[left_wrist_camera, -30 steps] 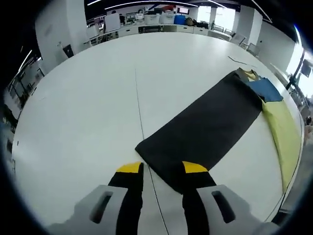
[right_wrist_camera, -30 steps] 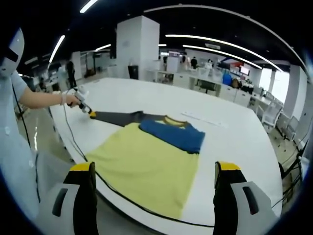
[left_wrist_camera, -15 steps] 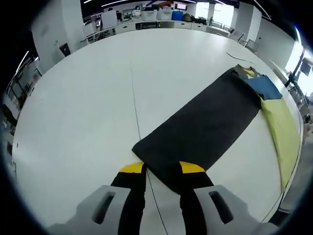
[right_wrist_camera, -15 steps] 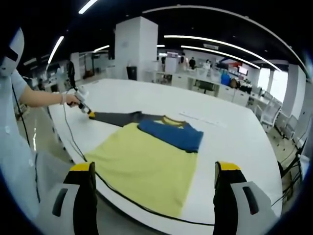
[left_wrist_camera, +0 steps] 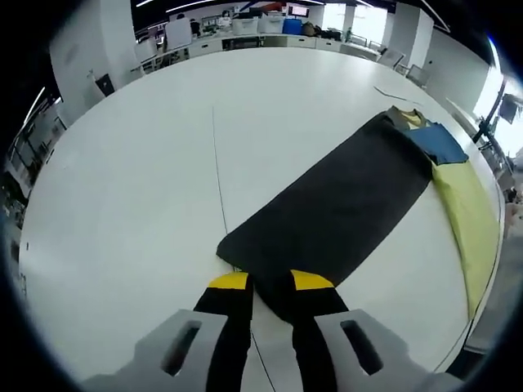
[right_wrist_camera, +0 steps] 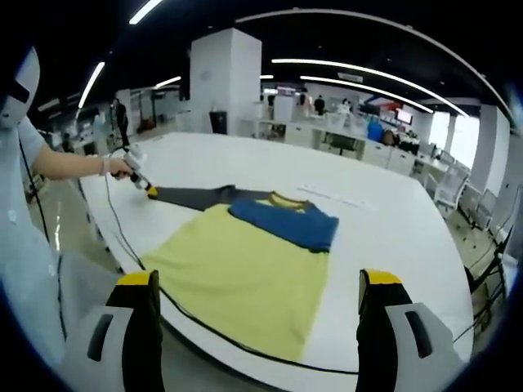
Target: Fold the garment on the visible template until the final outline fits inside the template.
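Both views are bright and evenly lit. Long ceiling strip lights (right_wrist_camera: pixel 359 82) show as curved white streaks, bent by the fisheye lens. Daylight pours from windows (left_wrist_camera: pixel 351 15) at the far side, blown out to white. The white table (left_wrist_camera: pixel 147 163) reflects the light softly, with mild glare and almost no shadows on it. Straight edges bow strongly toward the rims, where detail smears and darkens. The middle is fairly sharp; the distant room is soft, and the jaws nearest the lens look slightly blurred.
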`<state>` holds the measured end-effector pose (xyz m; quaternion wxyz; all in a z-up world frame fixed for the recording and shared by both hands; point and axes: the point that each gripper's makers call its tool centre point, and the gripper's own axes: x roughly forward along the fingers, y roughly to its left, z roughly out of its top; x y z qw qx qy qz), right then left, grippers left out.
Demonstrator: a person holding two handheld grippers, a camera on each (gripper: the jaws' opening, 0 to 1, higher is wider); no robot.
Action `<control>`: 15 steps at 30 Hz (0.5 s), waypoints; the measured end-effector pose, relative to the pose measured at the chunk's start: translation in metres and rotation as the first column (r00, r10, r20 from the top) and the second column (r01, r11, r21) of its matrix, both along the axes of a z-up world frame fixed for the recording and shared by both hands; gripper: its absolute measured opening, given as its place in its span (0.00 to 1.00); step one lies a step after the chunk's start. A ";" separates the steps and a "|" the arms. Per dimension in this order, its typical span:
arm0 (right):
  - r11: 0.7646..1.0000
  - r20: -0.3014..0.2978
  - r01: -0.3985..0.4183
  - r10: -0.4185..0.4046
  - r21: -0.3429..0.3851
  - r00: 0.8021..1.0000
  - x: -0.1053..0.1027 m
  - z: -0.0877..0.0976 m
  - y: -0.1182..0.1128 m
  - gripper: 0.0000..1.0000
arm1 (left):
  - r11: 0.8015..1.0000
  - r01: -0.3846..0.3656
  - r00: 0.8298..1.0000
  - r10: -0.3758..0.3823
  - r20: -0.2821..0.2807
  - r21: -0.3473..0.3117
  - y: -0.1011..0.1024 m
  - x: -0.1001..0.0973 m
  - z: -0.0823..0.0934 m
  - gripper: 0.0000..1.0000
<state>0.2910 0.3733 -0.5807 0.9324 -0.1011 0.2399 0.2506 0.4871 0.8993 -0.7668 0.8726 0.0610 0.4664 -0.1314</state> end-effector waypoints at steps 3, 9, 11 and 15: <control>1.000 -0.002 -0.001 0.001 -0.002 1.000 0.000 -0.001 0.000 1.00 | 0.999 0.000 1.000 0.000 0.001 -0.041 -0.007 0.000 -0.001 0.00; 1.000 0.002 0.001 -0.001 0.003 1.000 0.001 -0.002 -0.002 1.00 | 1.000 -0.001 1.000 0.001 0.006 -0.011 -0.007 -0.001 0.000 0.00; 1.000 0.003 0.001 -0.001 0.008 1.000 0.001 -0.002 -0.002 1.00 | 1.000 0.000 1.000 0.000 0.011 0.002 -0.008 -0.001 0.000 0.00; 1.000 0.005 -0.001 0.001 0.010 1.000 -0.001 -0.002 -0.003 1.00 | 1.000 -0.017 1.000 0.016 0.018 0.010 -0.007 -0.001 0.001 0.00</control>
